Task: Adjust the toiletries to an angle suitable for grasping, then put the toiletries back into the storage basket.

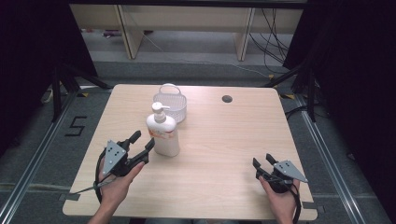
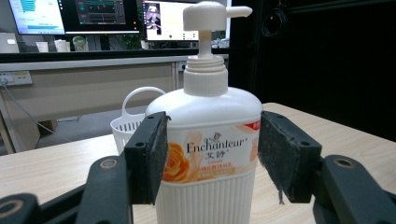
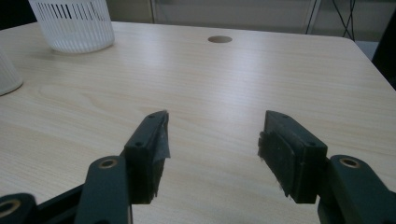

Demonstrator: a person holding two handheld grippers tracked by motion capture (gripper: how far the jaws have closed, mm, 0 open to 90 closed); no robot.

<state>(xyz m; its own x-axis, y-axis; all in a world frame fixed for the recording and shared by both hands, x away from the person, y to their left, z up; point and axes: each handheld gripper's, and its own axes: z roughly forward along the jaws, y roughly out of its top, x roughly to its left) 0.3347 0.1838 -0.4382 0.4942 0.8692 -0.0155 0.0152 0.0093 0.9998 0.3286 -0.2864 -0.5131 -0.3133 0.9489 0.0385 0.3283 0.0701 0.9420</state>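
**Pump bottle between wide jaws, not yet gripped**

Starting at the left of the worktop, the left claw sits at about eight o'clock from the centre, released, its jaws spread wide and pointing toward two o'clock at the lotion pump bottle. In the left gripper view the bottle stands upright between the two black pads; the pad on that view's left looks right at the bottle's shoulder, the other stands off it with a gap, so nothing is pressed yet.

The bottle stands a little left of centre, and just beyond it at twelve o'clock is a white slotted basket with a handle; whether they touch I cannot tell.

I would judge the bottle fairly heavy if full, a stiff plastic shell, smooth and likely slippery across the label, with a ribbed lower half that ought to give better purchase. The pump head is the weak point and top-heavy; take hold across the body at label height or lower, never by the nozzle.

Far right, at about four o'clock, the right claw rests released over bare wood, jaws apart with nothing between them.
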